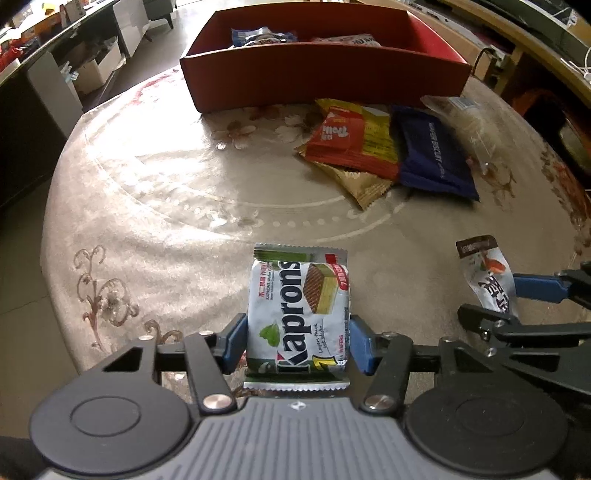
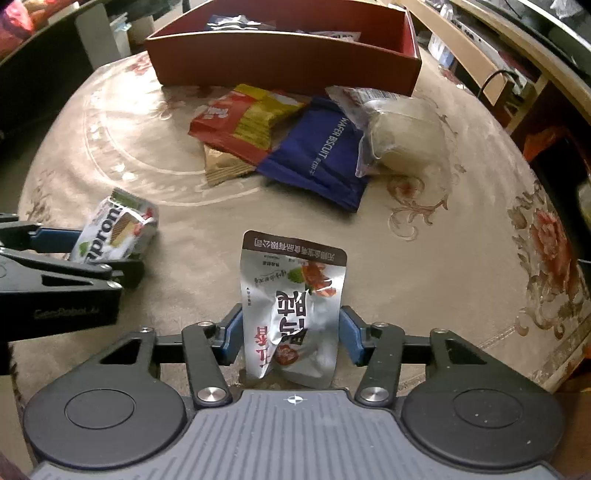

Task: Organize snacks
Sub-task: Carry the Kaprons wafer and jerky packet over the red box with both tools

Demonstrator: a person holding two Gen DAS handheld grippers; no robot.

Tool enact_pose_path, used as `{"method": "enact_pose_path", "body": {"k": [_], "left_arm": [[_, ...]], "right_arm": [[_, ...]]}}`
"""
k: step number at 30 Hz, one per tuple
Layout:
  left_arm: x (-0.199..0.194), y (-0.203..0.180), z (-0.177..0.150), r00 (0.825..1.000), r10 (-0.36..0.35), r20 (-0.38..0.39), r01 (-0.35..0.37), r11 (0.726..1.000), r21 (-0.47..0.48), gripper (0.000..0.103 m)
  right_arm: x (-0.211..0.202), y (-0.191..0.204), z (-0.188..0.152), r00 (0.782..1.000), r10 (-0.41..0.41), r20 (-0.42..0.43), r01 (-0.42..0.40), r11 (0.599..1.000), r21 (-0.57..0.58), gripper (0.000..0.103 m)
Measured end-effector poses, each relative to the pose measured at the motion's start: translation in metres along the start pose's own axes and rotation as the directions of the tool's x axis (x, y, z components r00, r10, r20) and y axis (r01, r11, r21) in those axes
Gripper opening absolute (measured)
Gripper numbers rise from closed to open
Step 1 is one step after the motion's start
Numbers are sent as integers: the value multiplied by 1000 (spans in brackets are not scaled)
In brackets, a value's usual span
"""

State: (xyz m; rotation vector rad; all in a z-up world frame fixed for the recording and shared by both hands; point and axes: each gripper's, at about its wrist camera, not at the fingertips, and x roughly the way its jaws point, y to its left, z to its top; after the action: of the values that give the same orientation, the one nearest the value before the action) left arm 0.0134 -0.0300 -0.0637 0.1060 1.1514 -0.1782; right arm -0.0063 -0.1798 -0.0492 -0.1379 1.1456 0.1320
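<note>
Wafer pack (image 1: 299,314) held lengthwise, pointing away between jaws (silver pouch (image 2: 293,314) likewise).

Round floral tablecloth-covered table (image 1: 155,206), white cabinet (image 1: 129,22), cardboard boxes (image 1: 88,74) on the floor.

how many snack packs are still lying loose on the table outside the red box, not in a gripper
5: a red pack, a yellow pack, a gold pack, a blue wafer pack and a clear bag, heaped before the red box. More may hide underneath.

Left gripper (image 1: 298,341), right gripper (image 2: 291,334): black linkage arms, blue finger pads, silver screws, ribbed grey housing.
</note>
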Motion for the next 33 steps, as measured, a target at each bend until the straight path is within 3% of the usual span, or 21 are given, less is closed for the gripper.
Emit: {"method": "enact_pose_path", "body": {"k": [14, 21, 33], "left_arm": [[-28, 6, -3, 998, -16, 57, 18, 999, -45, 58], [-42, 1, 25, 993, -42, 112, 47, 998, -41, 58], [-31, 7, 88, 984, -46, 171, 60, 995, -77, 58]], "right_arm": [[-31, -7, -7, 996, 12, 83, -18, 998, 67, 59], [-42, -11, 9, 990, 23, 142, -36, 995, 91, 59], [-36, -39, 64, 978, 17, 206, -51, 986, 159, 60]]}}
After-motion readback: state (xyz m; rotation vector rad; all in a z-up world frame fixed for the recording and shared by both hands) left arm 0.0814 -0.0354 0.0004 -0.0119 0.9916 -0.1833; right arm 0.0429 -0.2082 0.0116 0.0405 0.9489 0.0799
